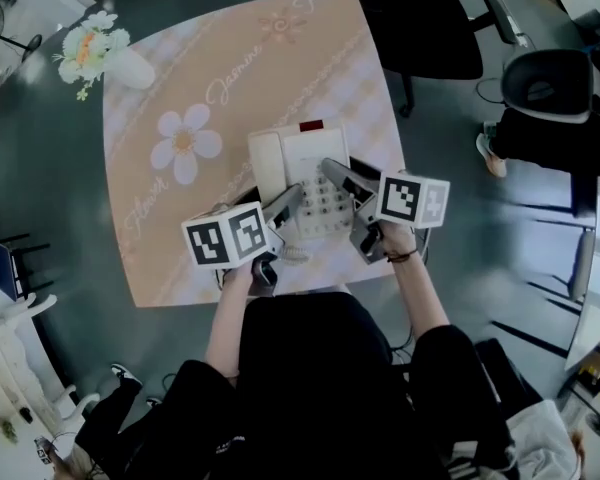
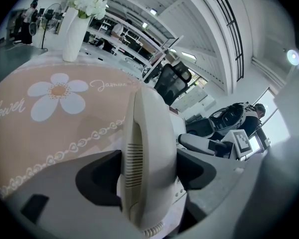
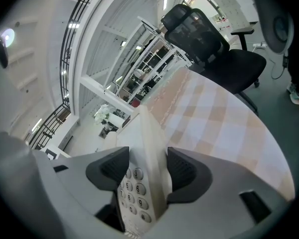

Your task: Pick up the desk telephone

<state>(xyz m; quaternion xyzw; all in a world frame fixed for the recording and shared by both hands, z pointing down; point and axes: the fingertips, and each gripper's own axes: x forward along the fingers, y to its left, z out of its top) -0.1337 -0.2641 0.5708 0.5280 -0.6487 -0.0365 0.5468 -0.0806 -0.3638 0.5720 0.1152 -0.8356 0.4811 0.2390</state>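
A white desk telephone (image 1: pixel 302 173) with its handset on the left sits over a peach flowered tablecloth (image 1: pixel 180 88). My left gripper (image 1: pixel 288 204) is shut on the handset (image 2: pixel 148 148), a dark pad pressed to each side of it. My right gripper (image 1: pixel 342 182) is shut on the phone's right edge (image 3: pixel 150 158), with one pad over the number keys (image 3: pixel 132 190) and the other on the outer side. Both grippers come in from the near side of the phone. Whether the phone's base touches the cloth I cannot tell.
A white vase of flowers (image 1: pixel 102 53) stands at the table's far left corner. A black office chair (image 1: pixel 420 18) is behind the table, and another chair and a person's legs (image 1: pixel 540 108) are to the right. The table's near edge (image 1: pixel 280 293) is just below the grippers.
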